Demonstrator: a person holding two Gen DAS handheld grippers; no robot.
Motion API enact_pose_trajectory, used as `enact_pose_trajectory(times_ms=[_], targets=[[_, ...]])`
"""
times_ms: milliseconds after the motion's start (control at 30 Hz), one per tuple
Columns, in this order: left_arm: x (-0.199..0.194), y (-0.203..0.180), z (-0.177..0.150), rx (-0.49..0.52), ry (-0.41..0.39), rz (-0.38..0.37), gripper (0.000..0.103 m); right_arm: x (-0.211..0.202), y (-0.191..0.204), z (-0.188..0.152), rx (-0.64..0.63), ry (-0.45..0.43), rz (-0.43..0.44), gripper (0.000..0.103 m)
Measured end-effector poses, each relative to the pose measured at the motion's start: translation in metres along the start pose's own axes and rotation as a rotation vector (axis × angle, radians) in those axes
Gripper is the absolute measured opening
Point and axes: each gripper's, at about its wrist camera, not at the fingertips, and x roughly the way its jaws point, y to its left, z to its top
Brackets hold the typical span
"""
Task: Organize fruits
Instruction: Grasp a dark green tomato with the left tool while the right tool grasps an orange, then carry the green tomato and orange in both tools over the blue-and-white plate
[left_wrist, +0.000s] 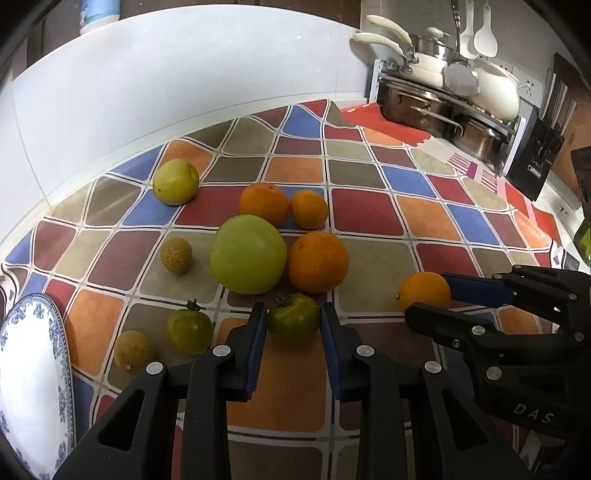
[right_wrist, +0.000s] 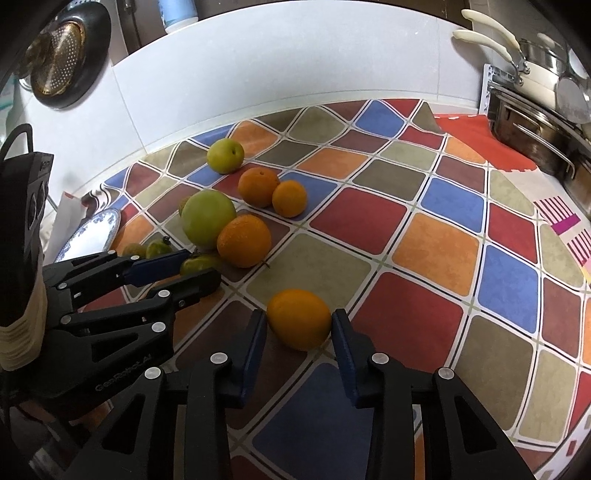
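Note:
My left gripper is shut on a small dark-green fruit with a dry stalk, its blue pads pressing both sides; the fruit rests on the checked tablecloth. My right gripper is shut on a smooth orange fruit, also down on the cloth, to the right of the left gripper. Behind lie a big green apple, three oranges, a yellow-green fruit, another small green fruit and two small brownish fruits.
A blue-and-white plate lies at the cloth's left edge. A rack of pots and pans and a black knife block stand at the back right. A white tiled wall runs behind the counter.

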Motion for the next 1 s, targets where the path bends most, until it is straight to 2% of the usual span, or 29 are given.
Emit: enact_pose_trajectory(times_ms=[467,1000], targets=[[-0.057,0.004,0.000,-0.066,-0.095,0.057,0.029,-0.034,0.017,0.004,-0.044,-0.077,0.024,0.037],[-0.144,0.020,-0.022,-0.190,-0.228,0.207,0.029,-0.077,0.059,0.008,-0.161,-0.157,0.140,0.037]])
